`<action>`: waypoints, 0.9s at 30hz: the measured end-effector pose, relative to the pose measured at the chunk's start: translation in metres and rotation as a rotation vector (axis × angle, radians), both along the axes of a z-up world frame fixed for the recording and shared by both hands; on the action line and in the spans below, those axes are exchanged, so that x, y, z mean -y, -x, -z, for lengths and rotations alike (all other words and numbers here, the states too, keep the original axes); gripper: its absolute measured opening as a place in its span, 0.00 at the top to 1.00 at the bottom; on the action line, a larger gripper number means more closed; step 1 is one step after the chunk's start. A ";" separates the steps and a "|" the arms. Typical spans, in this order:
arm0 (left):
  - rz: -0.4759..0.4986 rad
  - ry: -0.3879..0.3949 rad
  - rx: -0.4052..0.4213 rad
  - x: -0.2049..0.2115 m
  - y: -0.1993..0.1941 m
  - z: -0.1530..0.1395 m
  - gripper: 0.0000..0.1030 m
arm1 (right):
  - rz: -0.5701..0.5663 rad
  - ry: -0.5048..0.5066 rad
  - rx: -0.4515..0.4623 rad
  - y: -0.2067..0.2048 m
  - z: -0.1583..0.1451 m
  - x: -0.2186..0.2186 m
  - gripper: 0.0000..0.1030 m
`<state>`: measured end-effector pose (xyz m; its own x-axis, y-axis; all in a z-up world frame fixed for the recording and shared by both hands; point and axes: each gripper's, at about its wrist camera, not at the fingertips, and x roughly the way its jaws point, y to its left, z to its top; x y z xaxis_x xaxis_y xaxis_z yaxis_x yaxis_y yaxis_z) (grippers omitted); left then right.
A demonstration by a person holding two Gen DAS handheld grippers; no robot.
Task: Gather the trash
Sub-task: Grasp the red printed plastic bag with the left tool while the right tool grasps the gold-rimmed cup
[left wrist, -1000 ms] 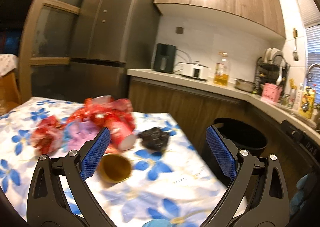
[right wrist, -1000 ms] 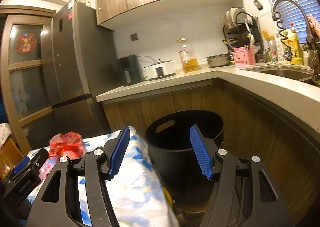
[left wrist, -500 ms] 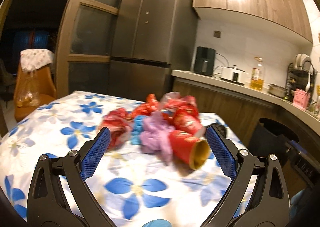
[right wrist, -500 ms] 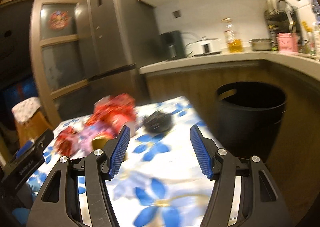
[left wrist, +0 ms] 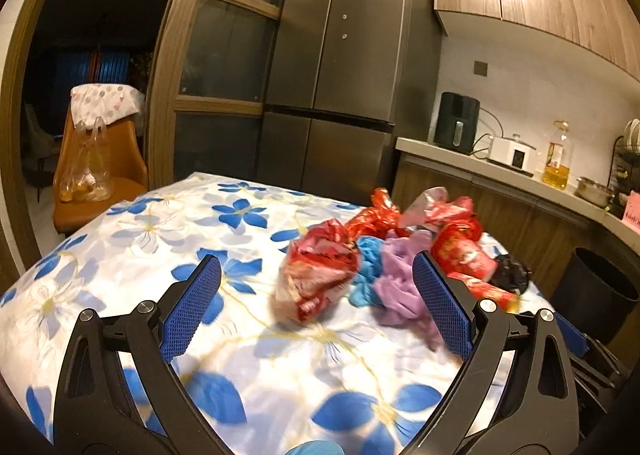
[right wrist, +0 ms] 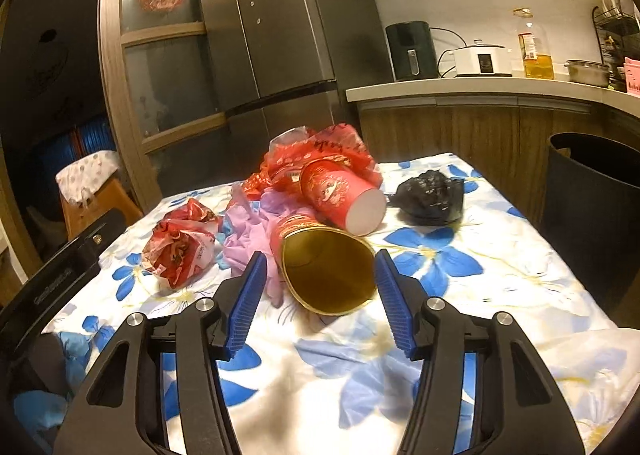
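A heap of trash lies on the flowered tablecloth [left wrist: 160,231]: a crumpled red wrapper [left wrist: 316,275] [right wrist: 180,247], purple plastic [left wrist: 400,279] [right wrist: 248,231], blue plastic [left wrist: 366,263], two red paper cups lying on their sides [right wrist: 340,195] [right wrist: 320,259], red foil bags [right wrist: 320,151] and a black crumpled bag [right wrist: 432,195] [left wrist: 512,273]. My left gripper [left wrist: 316,307] is open, with the red wrapper just beyond and between its fingers. My right gripper [right wrist: 320,291] is open, with the gold-lined cup's mouth between its fingertips.
A black trash bin [right wrist: 596,207] [left wrist: 596,291] stands on the floor right of the table, by the wooden counter [right wrist: 480,91]. A fridge [left wrist: 344,75] stands behind the table. An orange chair [left wrist: 92,175] with a plastic bag is at the far left.
Both grippers have swung left from the bin toward the trash heap and come closer to it. Both have stayed open.
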<state>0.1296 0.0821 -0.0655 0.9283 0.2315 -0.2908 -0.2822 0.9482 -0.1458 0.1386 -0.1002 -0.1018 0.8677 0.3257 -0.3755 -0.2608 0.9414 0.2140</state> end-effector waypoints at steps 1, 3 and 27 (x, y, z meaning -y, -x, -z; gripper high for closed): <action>0.008 0.011 -0.016 -0.004 -0.009 0.001 0.08 | 0.000 0.000 -0.004 -0.002 0.001 -0.001 0.49; 0.020 0.043 -0.034 -0.012 -0.021 0.003 0.08 | 0.002 -0.002 -0.014 -0.007 0.004 -0.003 0.50; 0.096 0.214 -0.217 -0.039 -0.067 0.034 0.48 | -0.043 0.021 -0.023 -0.013 0.006 -0.012 0.84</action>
